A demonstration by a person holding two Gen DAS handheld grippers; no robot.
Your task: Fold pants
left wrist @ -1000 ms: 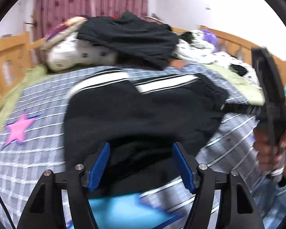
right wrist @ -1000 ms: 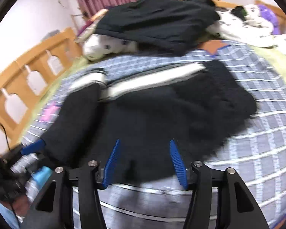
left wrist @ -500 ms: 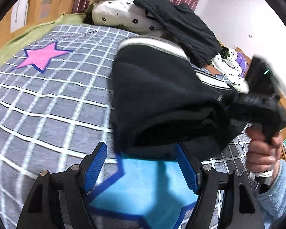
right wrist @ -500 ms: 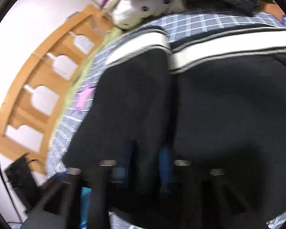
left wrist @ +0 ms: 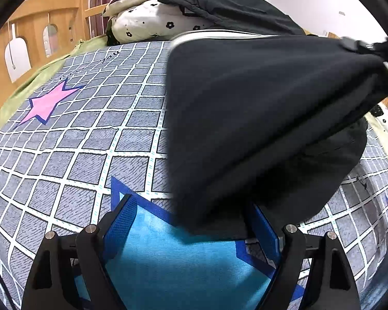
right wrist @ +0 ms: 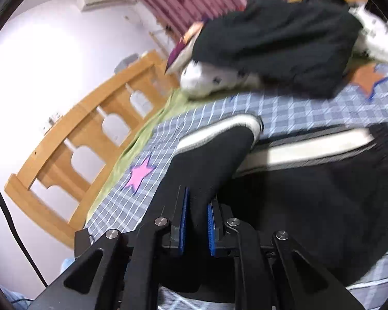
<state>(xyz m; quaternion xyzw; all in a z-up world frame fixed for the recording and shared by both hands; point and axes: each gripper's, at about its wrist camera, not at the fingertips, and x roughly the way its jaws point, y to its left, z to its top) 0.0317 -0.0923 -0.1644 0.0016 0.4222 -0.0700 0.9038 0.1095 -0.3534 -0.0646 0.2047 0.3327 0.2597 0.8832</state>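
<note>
On the checked bedspread (left wrist: 95, 139) the black pants (left wrist: 258, 118) are going up on one side: a second ago they lay flat, and now the right gripper (right wrist: 197, 222) is clamped tight on a fold of the cloth and has hauled it clear of the bed, stretched taut. The left gripper (left wrist: 194, 222) has just been spreading its jaws, wide apart now, nothing pinched, the hem hanging just ahead of them. I'd say the fold-over is starting.

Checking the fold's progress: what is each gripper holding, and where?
Right gripper pinches the black pants at a lifted fabric fold; left gripper is open, holding nothing.
</note>
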